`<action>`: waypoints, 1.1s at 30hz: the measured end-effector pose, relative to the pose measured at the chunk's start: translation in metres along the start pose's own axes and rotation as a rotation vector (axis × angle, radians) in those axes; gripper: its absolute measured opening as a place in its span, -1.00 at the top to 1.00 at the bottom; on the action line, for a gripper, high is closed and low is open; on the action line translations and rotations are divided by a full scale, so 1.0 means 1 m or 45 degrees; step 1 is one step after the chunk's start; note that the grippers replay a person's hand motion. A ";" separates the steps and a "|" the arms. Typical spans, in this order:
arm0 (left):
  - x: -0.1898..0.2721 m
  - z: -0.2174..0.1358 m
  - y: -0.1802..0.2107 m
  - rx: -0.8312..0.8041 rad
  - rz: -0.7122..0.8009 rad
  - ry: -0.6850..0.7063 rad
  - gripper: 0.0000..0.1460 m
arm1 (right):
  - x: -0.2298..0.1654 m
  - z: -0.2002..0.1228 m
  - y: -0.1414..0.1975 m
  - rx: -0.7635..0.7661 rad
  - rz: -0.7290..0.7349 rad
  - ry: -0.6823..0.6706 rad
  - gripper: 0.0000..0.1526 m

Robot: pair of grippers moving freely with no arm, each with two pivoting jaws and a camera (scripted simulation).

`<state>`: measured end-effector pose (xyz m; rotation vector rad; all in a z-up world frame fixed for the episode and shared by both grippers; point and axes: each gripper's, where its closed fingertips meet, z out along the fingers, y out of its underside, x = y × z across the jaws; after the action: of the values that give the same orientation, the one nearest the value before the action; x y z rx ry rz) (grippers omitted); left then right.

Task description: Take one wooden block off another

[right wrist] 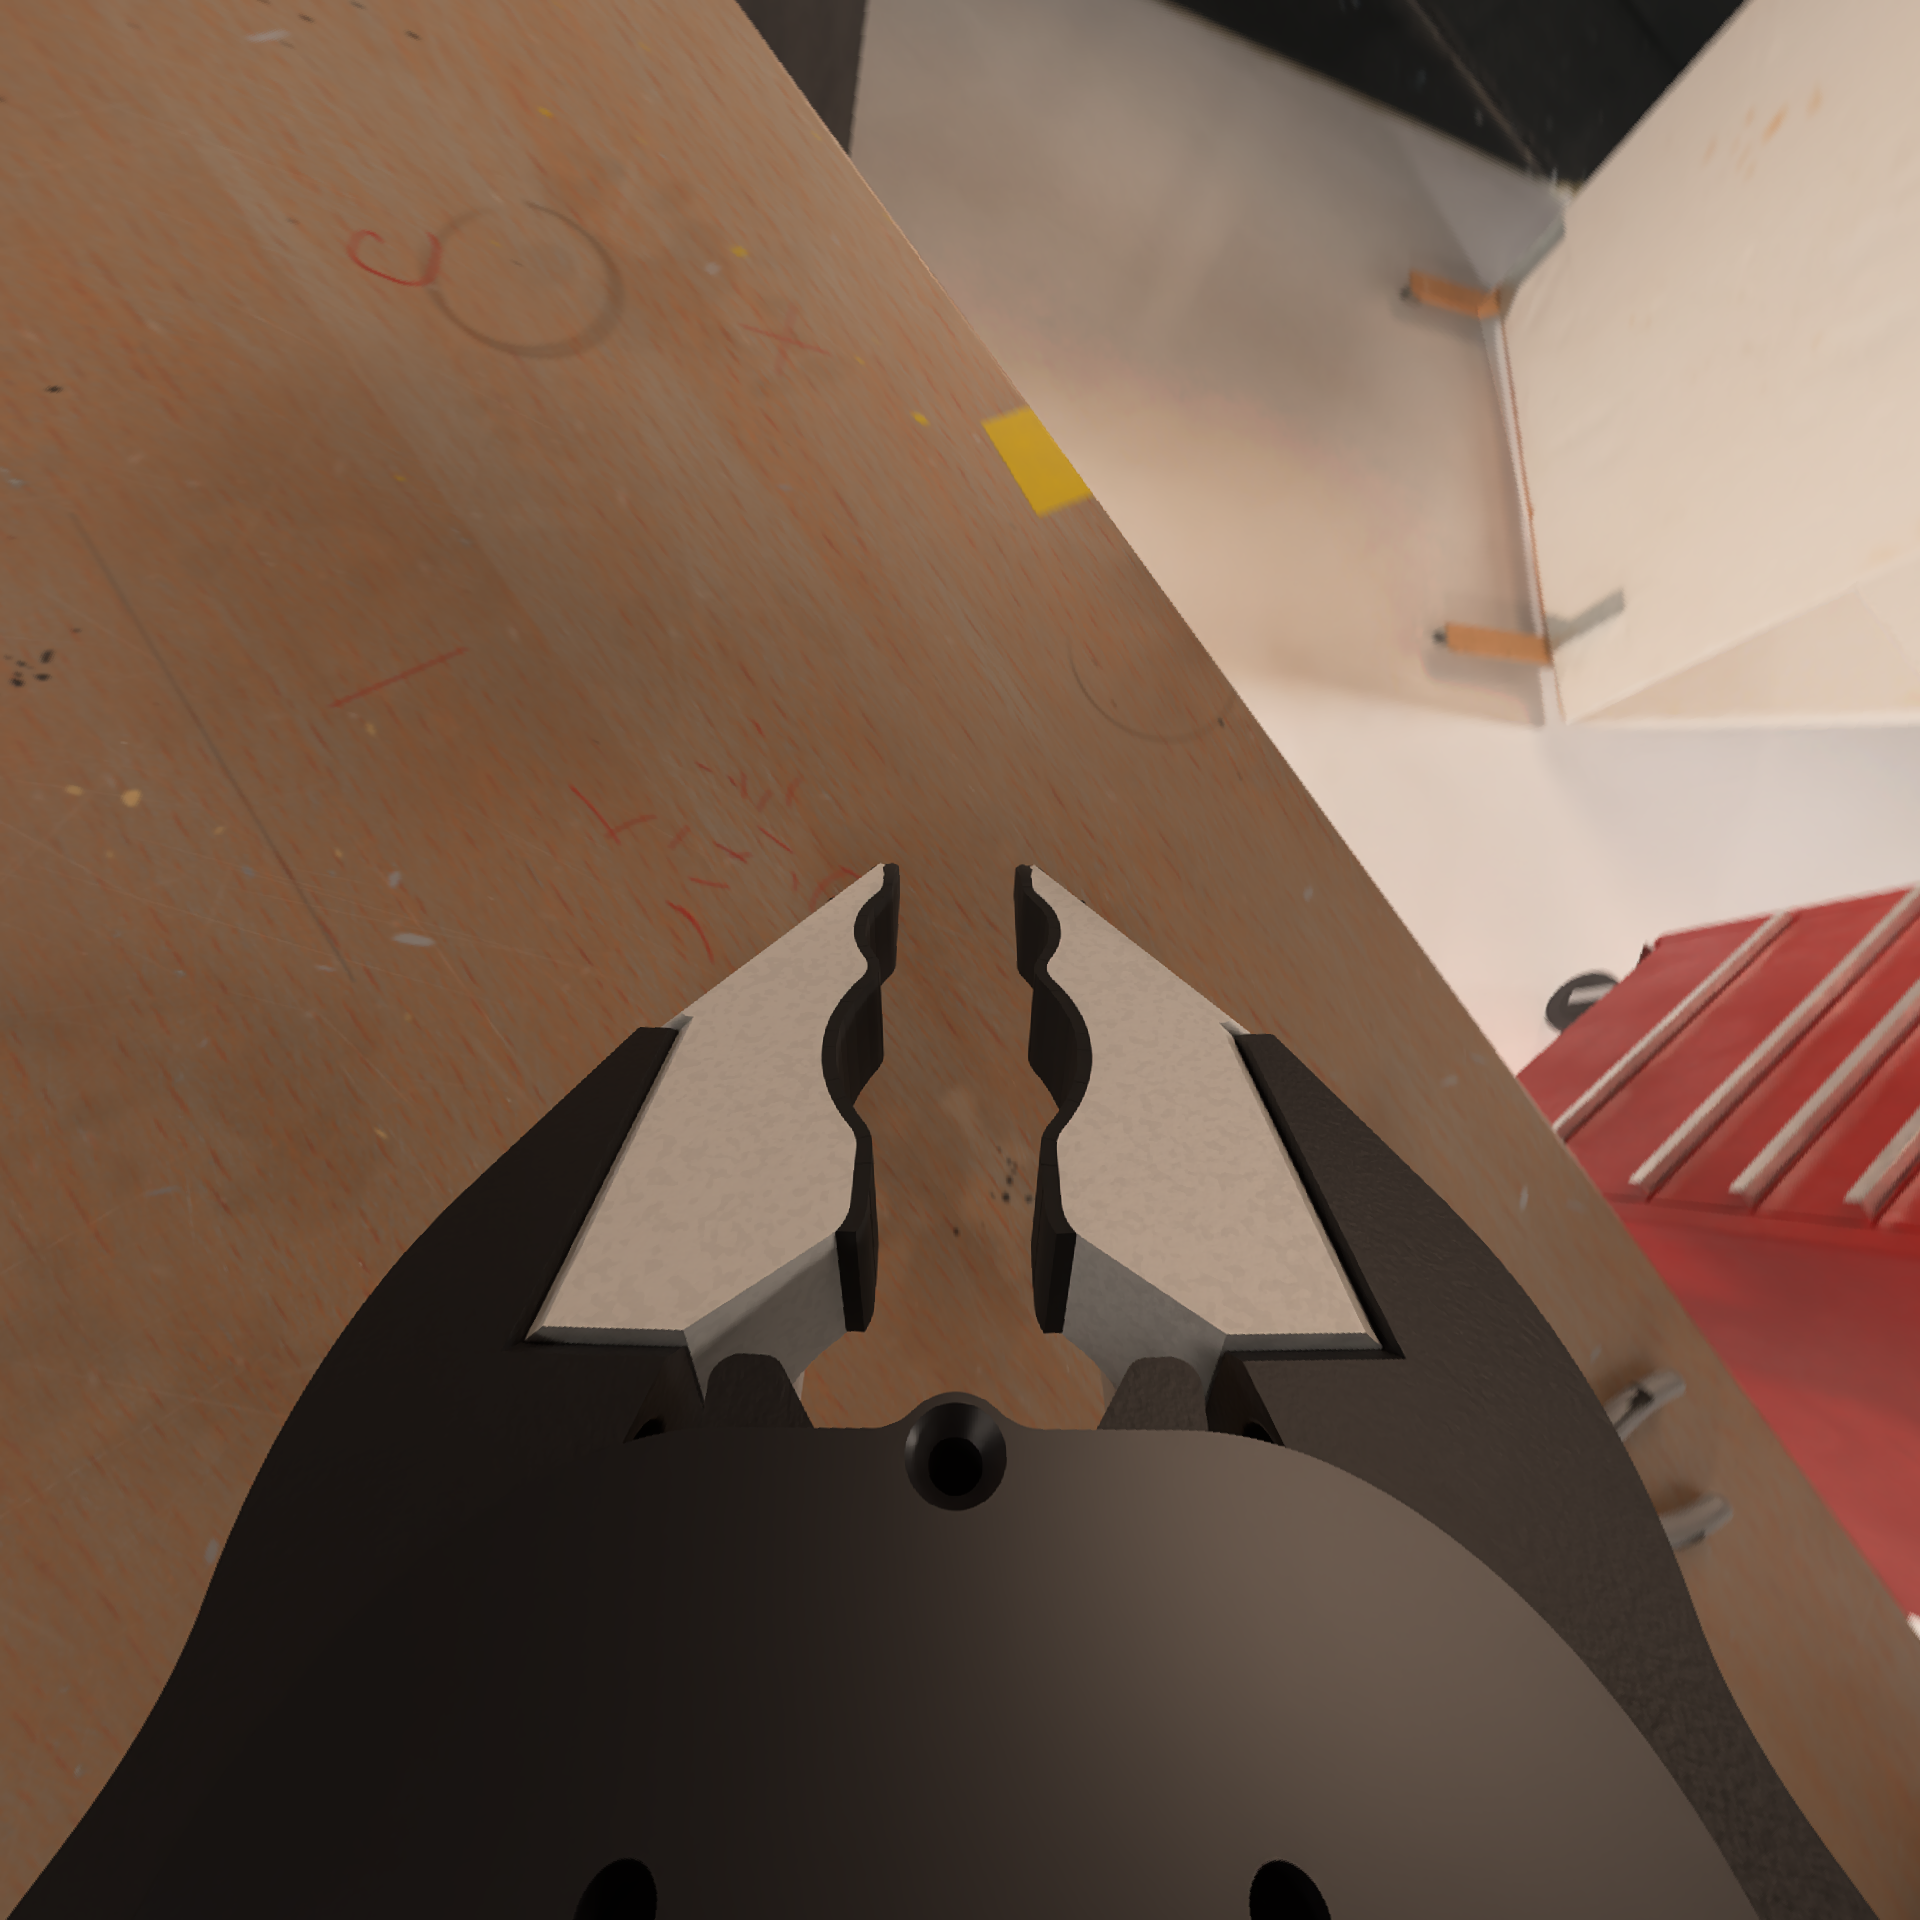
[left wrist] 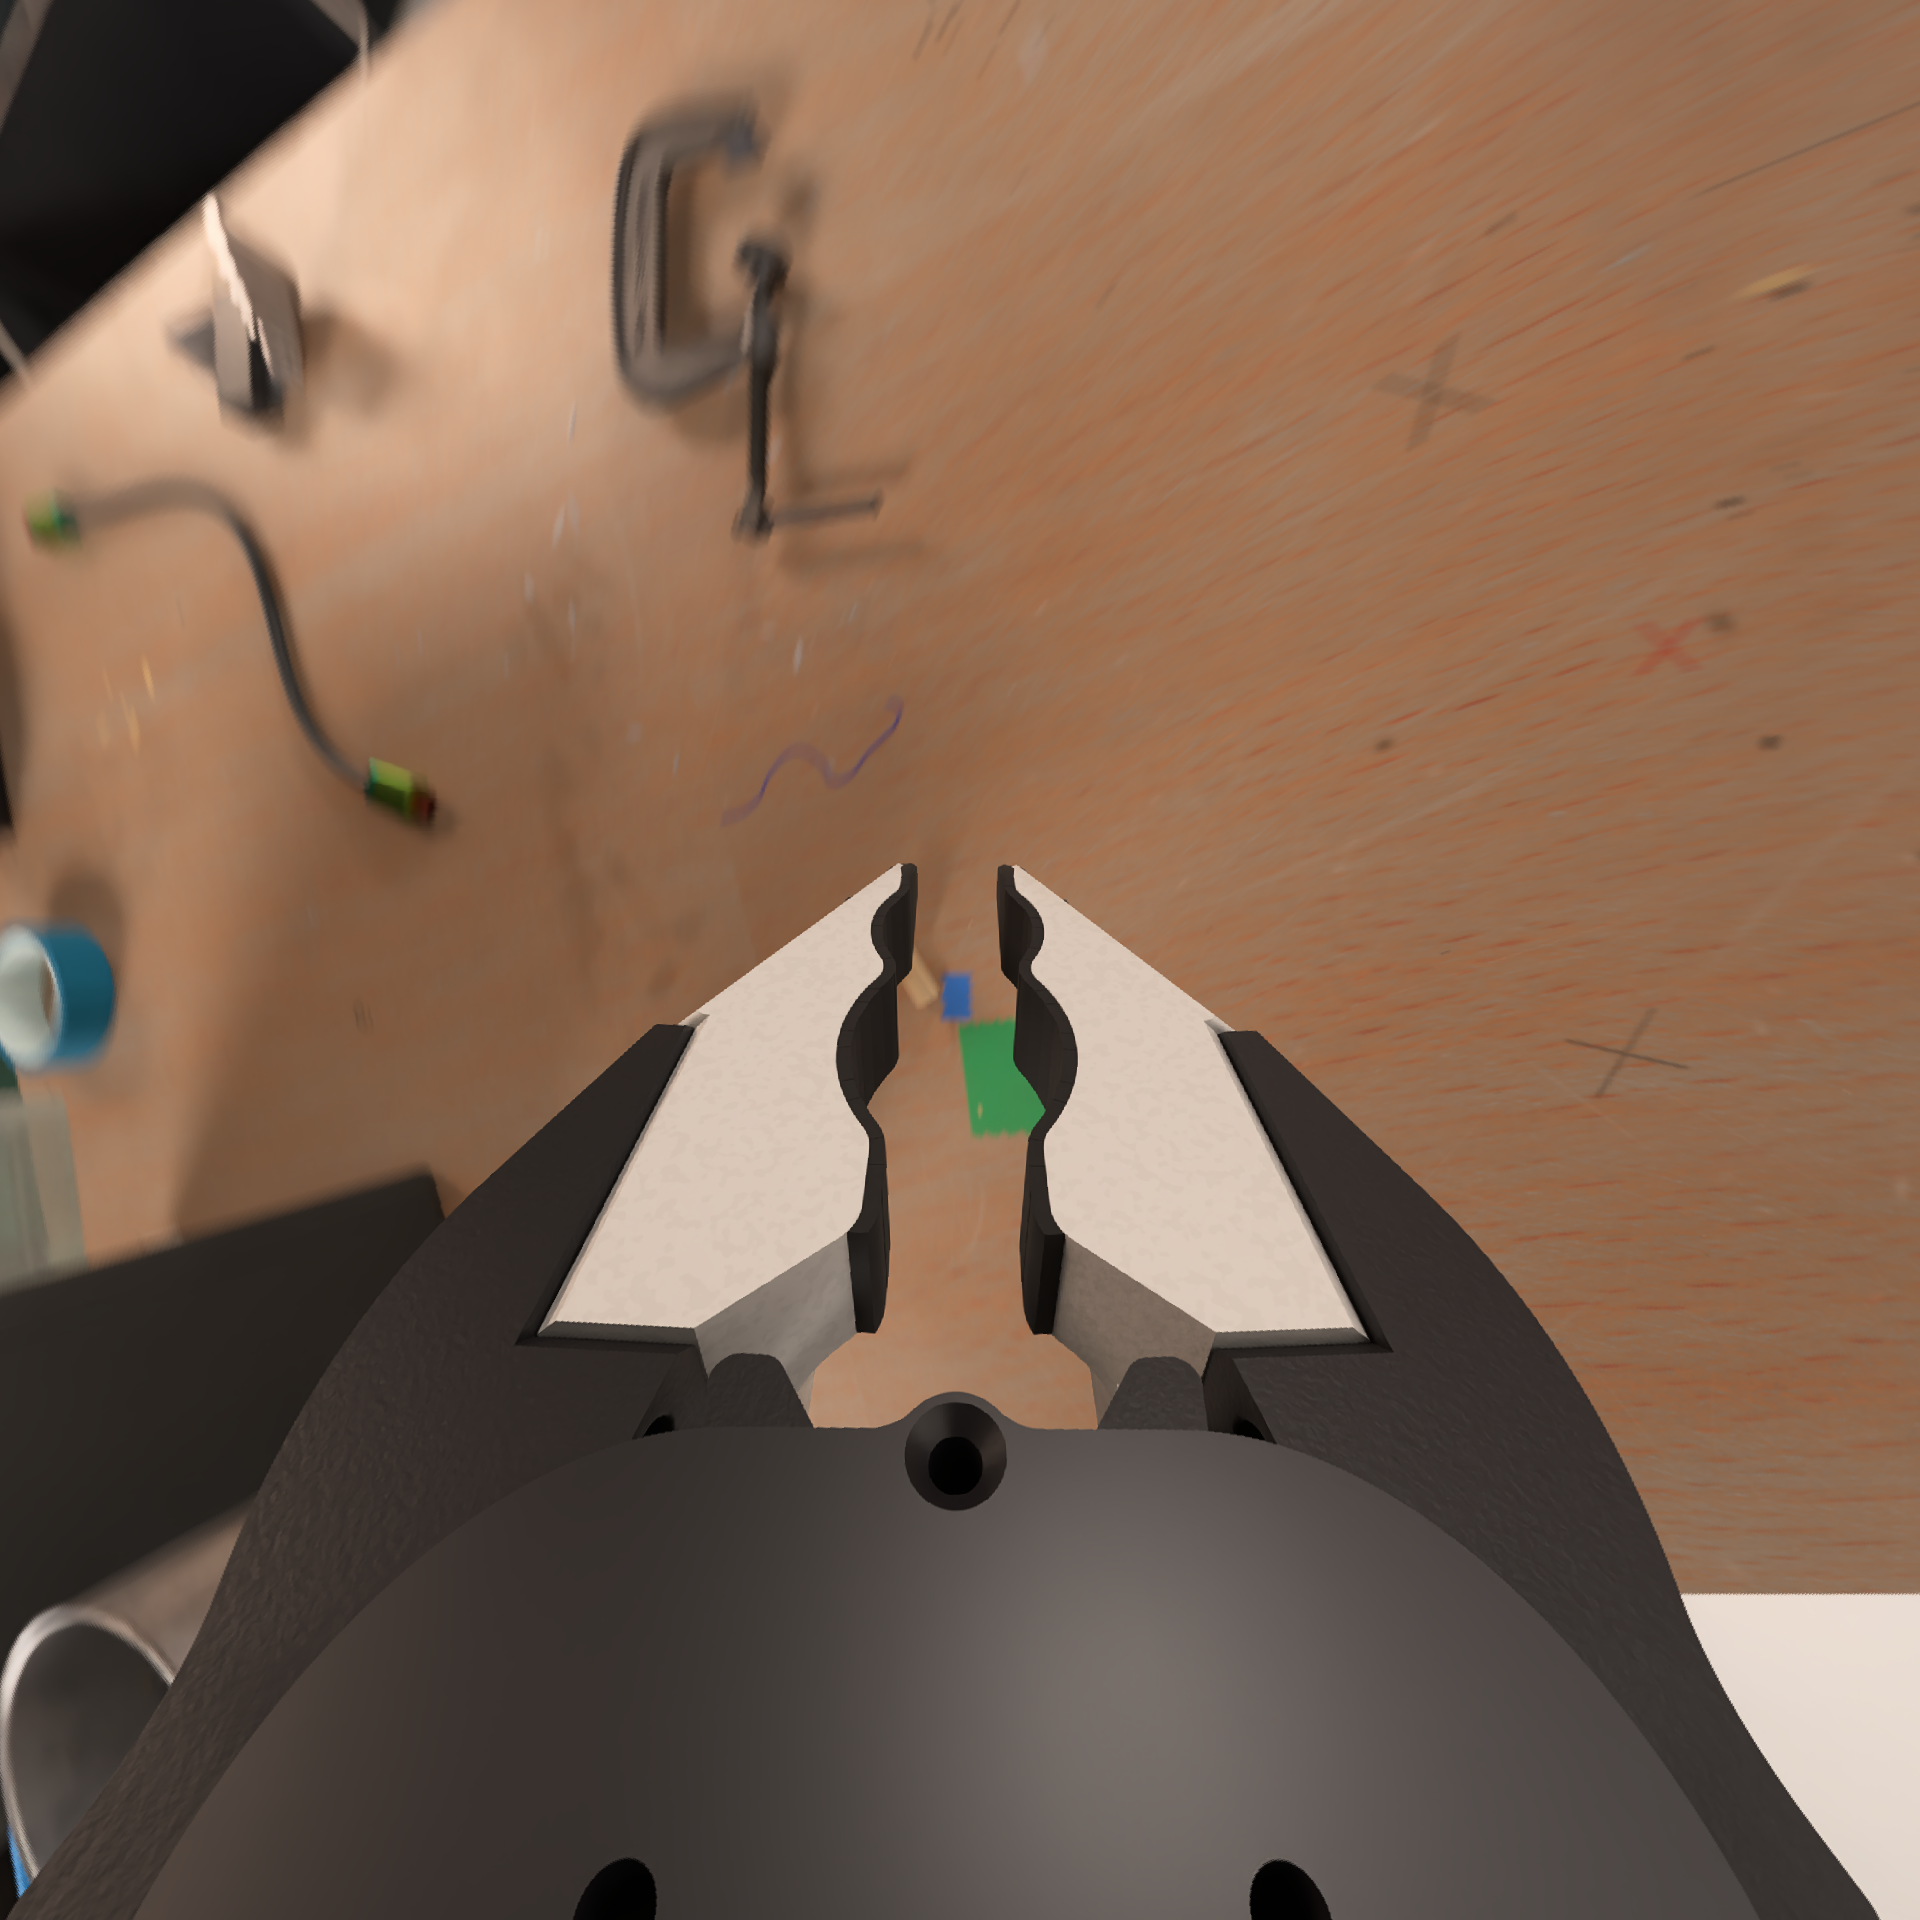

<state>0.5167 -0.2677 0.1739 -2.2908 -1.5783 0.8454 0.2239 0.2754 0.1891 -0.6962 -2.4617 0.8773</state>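
Observation:
In the left wrist view my left gripper hangs over a wooden table, jaws slightly apart with nothing between them. Through the gap, on the table below, lie a small tan wooden piece, a small blue square and a green patch. They are small, and I cannot tell whether one lies on another. In the right wrist view my right gripper is also slightly open and empty above the bare table, near its right edge. No block shows in that view.
On the left of the table lie a dark C-clamp, a cable with green plugs, a blue tape roll, a small grey object and a metal cup. A yellow tape mark sits at the table edge. A red tool chest stands beyond it.

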 end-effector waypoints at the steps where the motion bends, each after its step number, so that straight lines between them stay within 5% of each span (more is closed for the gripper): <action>1: -0.010 0.007 0.011 -0.073 -0.070 -0.022 0.78 | -0.008 0.002 -0.007 0.017 -0.034 -0.007 0.71; 5: -0.040 0.042 0.047 -0.290 -0.224 -0.064 0.77 | -0.053 0.008 -0.033 0.060 -0.191 -0.057 0.72; 12: -0.036 0.097 0.077 -0.391 -0.430 0.247 0.84 | -0.170 0.010 -0.073 0.184 -0.381 -0.418 0.72; 15: -0.030 0.102 0.091 -0.512 -0.522 0.277 0.79 | -0.199 0.012 -0.078 0.170 -0.467 -0.437 0.72; 24: -0.027 0.111 0.102 -0.561 -0.902 0.341 0.68 | -0.238 0.016 -0.079 0.134 -0.586 -0.446 0.72; 33: -0.027 0.124 0.108 -0.609 -1.009 0.336 0.52 | -0.226 0.016 -0.076 0.128 -0.591 -0.387 0.72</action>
<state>0.5220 -0.3503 0.0298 -1.6287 -2.4435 -0.0352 0.3681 0.0846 0.1775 0.0584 -2.6507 0.9607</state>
